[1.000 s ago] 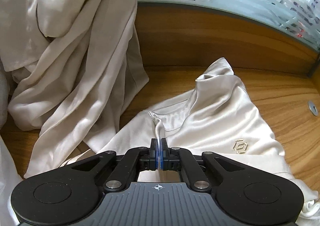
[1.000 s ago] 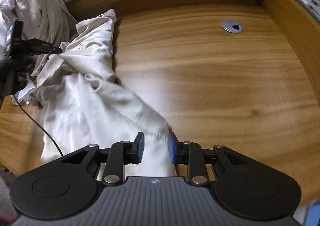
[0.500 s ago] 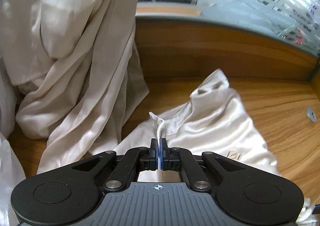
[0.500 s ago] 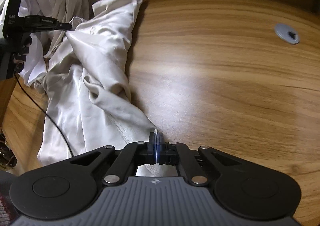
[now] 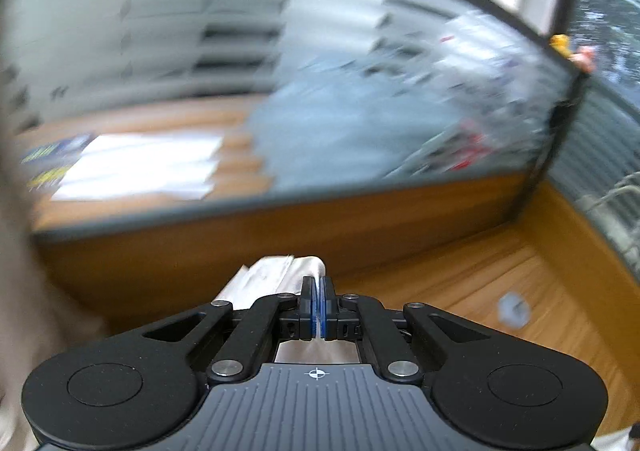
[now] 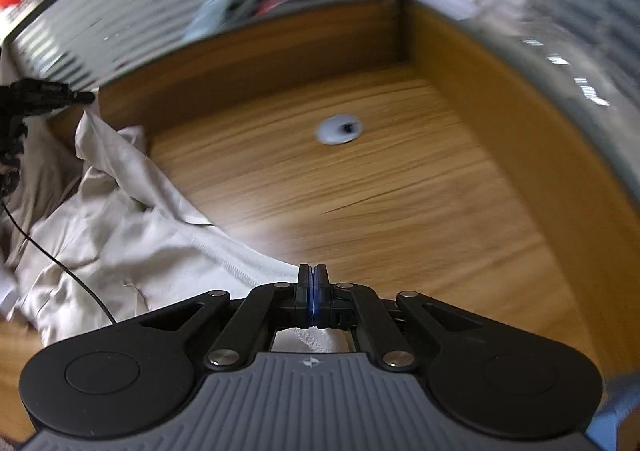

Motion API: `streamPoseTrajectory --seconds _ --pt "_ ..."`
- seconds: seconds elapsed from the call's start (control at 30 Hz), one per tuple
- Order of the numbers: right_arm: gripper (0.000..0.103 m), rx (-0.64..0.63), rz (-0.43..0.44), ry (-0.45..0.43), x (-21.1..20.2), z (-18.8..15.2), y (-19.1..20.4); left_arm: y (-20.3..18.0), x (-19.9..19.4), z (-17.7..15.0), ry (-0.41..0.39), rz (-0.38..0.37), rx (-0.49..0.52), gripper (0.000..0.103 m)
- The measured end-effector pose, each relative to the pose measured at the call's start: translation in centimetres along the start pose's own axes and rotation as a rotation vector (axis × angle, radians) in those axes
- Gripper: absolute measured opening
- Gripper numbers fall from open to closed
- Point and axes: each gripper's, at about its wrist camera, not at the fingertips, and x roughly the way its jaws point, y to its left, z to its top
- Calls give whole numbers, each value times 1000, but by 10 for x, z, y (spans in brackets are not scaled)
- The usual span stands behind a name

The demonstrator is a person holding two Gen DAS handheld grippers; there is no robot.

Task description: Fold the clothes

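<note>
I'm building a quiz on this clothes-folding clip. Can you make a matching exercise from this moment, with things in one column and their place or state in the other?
Things:
1. left gripper
2. right gripper
3. round grey grommet
4. black cable

States:
A. set into the bare wooden desk
B. shut on the garment's stitched hem
C. lies across the crumpled cream cloth
D. shut on a bunched fold of cream cloth, lifted off the desk

Pairs: 1-D, 2-B, 3-A, 4-C
</note>
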Motion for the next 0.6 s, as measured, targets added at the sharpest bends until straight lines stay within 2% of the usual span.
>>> streamPoseTrajectory --seconds 0.2,0.33,0.47,0.6 --pt "0 105 -135 -92 -36 -13 -17 -61 16 50 -80 -127 39 4" --pt "0 137 -164 -142 -55 -21 -26 -84 9 69 -125 -192 51 4" --pt "0 117 -88 -125 -65 -31 -21 -83 7 58 -93 -182 74 4" --pt "0 71 4 -7 -55 -49 -12 -51 10 23 3 -105 59 4"
